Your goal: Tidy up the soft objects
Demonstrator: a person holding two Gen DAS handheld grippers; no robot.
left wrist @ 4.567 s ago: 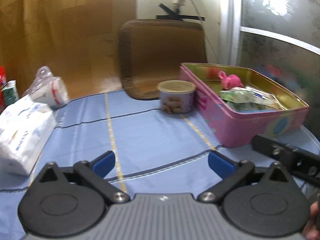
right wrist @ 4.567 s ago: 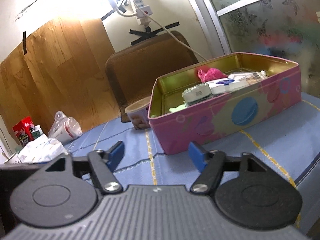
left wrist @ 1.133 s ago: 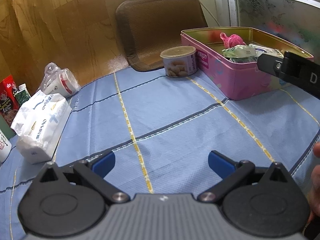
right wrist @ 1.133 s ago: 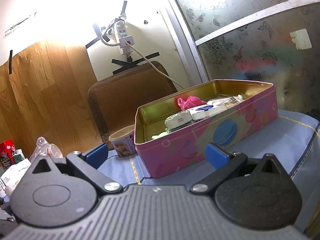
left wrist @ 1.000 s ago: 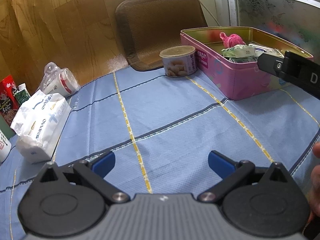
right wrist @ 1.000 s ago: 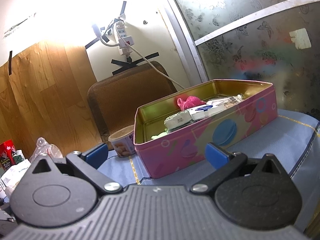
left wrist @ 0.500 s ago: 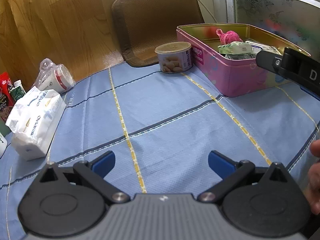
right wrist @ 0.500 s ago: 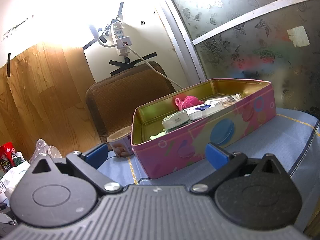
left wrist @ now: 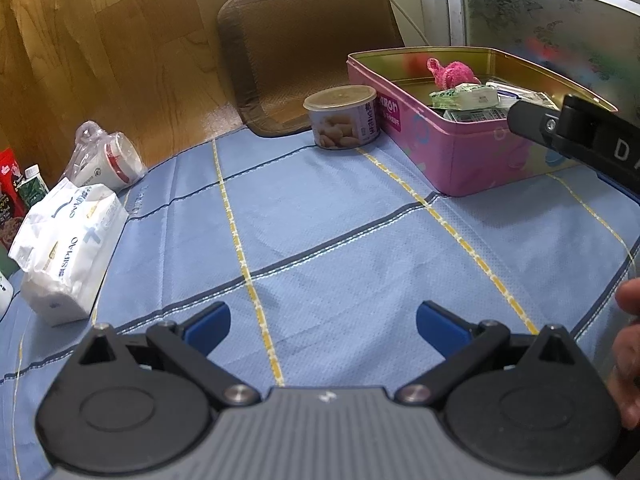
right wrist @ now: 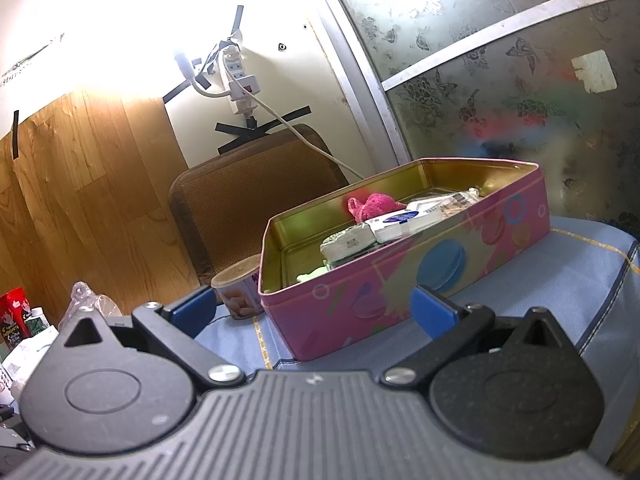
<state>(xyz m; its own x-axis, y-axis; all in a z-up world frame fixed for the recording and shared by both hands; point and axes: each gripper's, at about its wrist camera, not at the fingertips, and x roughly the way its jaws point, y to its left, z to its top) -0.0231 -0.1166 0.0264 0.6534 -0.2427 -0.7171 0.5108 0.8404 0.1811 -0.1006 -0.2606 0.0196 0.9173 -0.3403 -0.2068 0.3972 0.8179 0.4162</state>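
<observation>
Right gripper (right wrist: pixel 314 310): blue-tipped fingers spread wide, nothing between them, hanging low over the blue cloth (right wrist: pixel 560 276).
Pink tin (right wrist: pixel 440 268): sits open on the cloth, just beyond the fingertips, lid off.
Inside the tin: a pink knitted toy (right wrist: pixel 370 205) toward the far side, flat wrapped packets (right wrist: pixel 400 228) piled beside it.
Snack tub (right wrist: pixel 236 292): touching or just beside the tin's left end, partly hidden by the left fingertip.
Far left: bagged cups (right wrist: pixel 90 304), a red carton (right wrist: pixel 14 316).
Behind: a brown cushion (right wrist: pixel 248 196) leans against the wall.
</observation>
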